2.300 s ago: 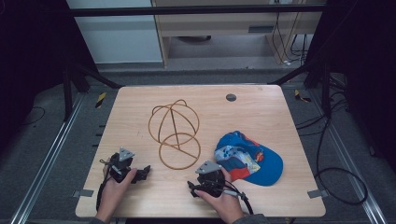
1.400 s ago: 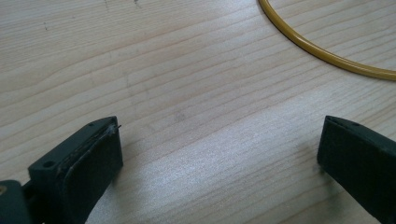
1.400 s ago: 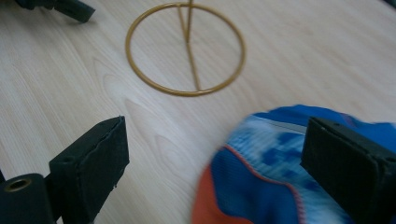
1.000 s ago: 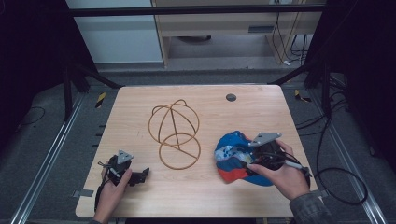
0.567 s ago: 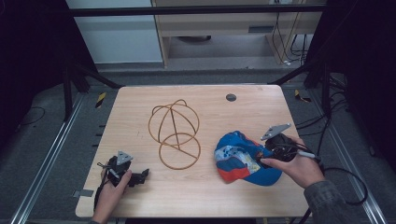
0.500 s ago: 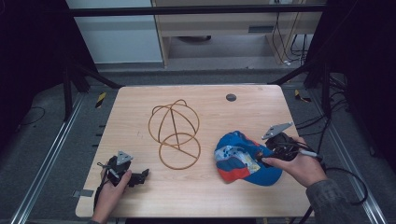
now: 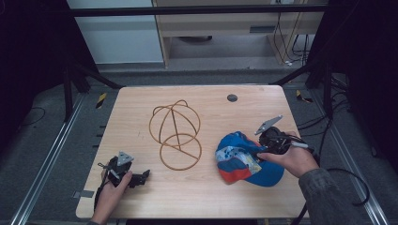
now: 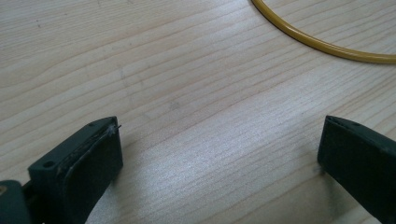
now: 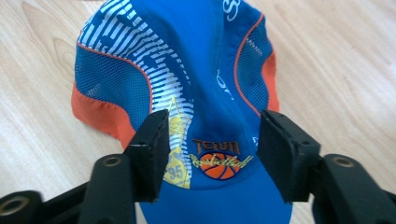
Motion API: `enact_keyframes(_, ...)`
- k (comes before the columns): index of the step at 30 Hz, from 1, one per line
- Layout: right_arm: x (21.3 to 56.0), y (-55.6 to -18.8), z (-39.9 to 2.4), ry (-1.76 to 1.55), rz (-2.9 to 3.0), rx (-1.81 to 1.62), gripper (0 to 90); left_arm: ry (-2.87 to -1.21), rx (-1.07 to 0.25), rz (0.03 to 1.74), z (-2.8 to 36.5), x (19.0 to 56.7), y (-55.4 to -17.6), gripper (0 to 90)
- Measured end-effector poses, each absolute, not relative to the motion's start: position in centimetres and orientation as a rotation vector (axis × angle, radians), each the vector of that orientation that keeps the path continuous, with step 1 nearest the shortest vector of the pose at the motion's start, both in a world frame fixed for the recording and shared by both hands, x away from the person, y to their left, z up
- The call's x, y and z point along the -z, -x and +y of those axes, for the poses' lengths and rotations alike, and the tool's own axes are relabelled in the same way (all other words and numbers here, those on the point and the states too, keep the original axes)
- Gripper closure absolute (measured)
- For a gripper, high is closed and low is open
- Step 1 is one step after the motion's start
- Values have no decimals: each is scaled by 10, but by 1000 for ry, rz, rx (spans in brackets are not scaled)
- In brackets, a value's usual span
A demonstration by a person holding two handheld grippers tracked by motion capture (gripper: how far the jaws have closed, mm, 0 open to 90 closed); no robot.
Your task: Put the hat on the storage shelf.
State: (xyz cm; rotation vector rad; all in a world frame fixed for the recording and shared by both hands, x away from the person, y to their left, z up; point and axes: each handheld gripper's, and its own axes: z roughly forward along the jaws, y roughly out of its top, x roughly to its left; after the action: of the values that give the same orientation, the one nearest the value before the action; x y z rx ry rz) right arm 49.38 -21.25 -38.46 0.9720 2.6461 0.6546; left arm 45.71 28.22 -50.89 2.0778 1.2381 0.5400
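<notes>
A blue cap [image 7: 244, 161] with orange trim and a basketball logo lies at the table's front right. My right gripper [image 7: 259, 152] reaches onto it from the right. In the right gripper view the cap's [image 9: 205, 70] front panel with the logo sits between the two black jaws of this gripper [image 9: 212, 140]. The jaws have just been closing and stand half closed on either side of the fabric; I see no firm pinch. My left gripper [image 7: 141, 177] rests on the wood at the front left, its jaws [image 8: 219, 154] wide open with only bare wood between them.
A yellow-brown wire frame of hoops [image 7: 176, 133] stands in the middle of the wooden table [image 7: 141, 103]; one hoop [image 8: 322, 44] curves past in the left gripper view. A dark round hole [image 7: 232, 98] sits near the far edge. Cables trail off the right side.
The right hand has swung from the front middle of the table, left of the cap, over to the cap's right side. The left hand has stayed in place.
</notes>
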Motion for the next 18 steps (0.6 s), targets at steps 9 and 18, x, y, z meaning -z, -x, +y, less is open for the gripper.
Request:
enact_keyframes(9,392,-505,-213,-962,2662,-708,373,-2086,-540,1236,283,509,-457,0)
enact_keyframes(18,402,-512,-201,-917,2700,-644,543,-2085,-539,1233,282,509,-457,0)
